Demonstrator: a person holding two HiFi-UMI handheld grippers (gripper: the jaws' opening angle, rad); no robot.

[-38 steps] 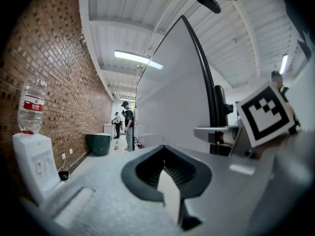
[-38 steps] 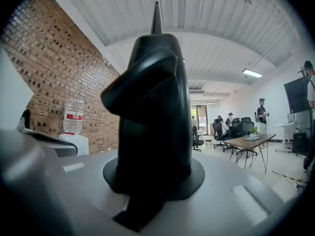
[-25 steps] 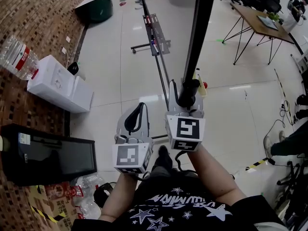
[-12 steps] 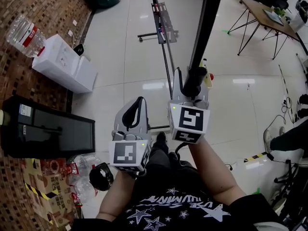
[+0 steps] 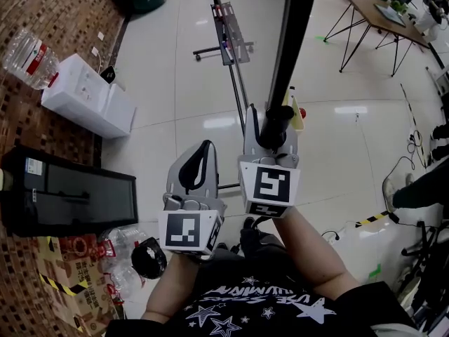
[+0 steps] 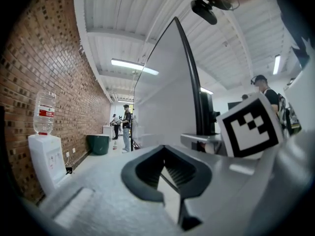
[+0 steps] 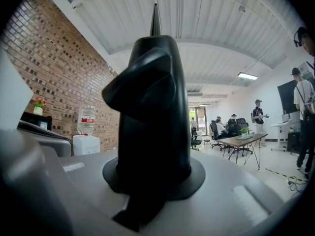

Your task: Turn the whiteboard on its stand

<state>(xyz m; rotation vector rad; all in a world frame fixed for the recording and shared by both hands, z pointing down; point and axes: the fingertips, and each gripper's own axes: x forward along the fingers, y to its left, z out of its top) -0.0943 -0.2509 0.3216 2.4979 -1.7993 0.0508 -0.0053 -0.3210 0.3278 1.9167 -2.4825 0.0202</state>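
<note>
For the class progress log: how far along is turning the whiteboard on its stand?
Done: the right gripper is clamped on the whiteboard at its black edge. In hand: that grip is placed to swing the board, while the left gripper, shut and empty, hangs beside it. Left: the release is not yet made, and how much of the turn remains cannot be judged from these views.

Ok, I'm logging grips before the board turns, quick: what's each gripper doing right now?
Left gripper: closed, empty.
Right gripper: closed on the tall whiteboard's black frame edge.
</note>
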